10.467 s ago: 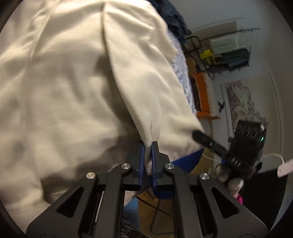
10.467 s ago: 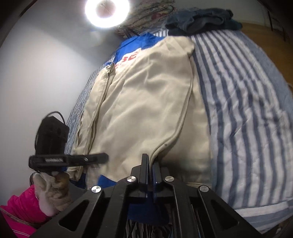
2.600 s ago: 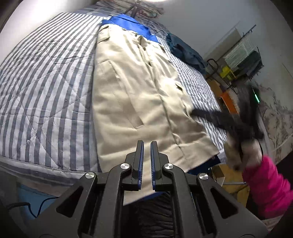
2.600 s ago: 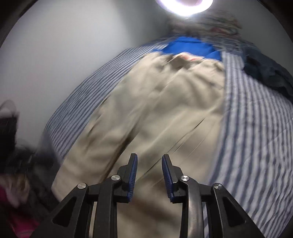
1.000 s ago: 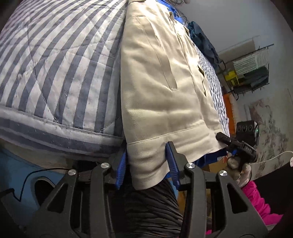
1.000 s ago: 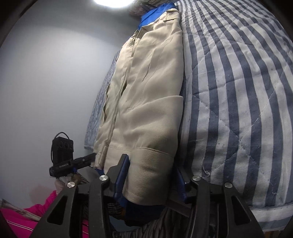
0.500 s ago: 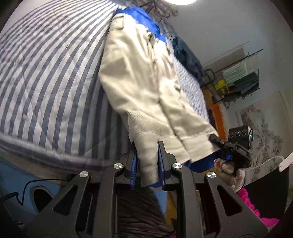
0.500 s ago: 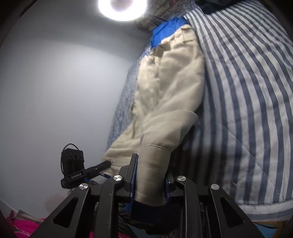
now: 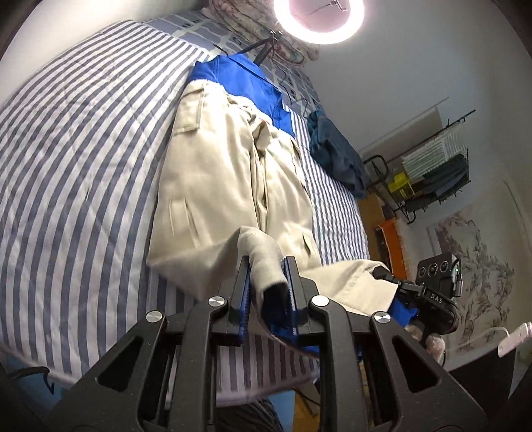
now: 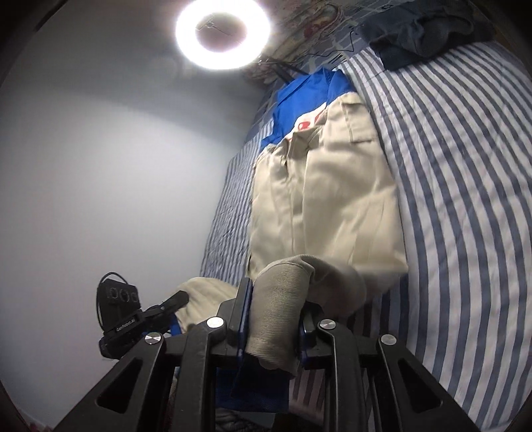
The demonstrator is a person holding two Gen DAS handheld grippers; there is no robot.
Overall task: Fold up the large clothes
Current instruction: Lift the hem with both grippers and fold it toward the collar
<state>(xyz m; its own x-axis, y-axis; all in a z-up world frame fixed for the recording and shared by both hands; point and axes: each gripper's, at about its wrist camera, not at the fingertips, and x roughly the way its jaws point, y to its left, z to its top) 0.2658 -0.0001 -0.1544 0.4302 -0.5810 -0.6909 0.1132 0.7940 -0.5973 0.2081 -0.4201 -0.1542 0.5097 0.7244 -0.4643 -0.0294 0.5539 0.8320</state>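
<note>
A beige jacket with a blue lining (image 9: 229, 172) lies lengthwise on a blue-and-white striped bed (image 9: 76, 159). My left gripper (image 9: 266, 279) is shut on the jacket's near left hem corner and holds it lifted above the bed edge. My right gripper (image 10: 274, 315) is shut on the near right hem corner (image 10: 279, 299), also lifted. The jacket (image 10: 326, 186) stretches away toward its blue collar (image 10: 306, 89). Each view shows the other gripper: right one (image 9: 429, 295), left one (image 10: 133, 319).
A dark blue garment (image 9: 335, 156) lies on the bed's far right side, seen also in the right wrist view (image 10: 419, 30). A ring light (image 10: 222, 33) shines at the head of the bed. A wire rack (image 9: 432, 172) and orange crate (image 9: 392, 246) stand beside the bed.
Both grippers have closed on the jacket's near hem corners and raised them off the bed edge; the hem now bunches upward between the fingers.
</note>
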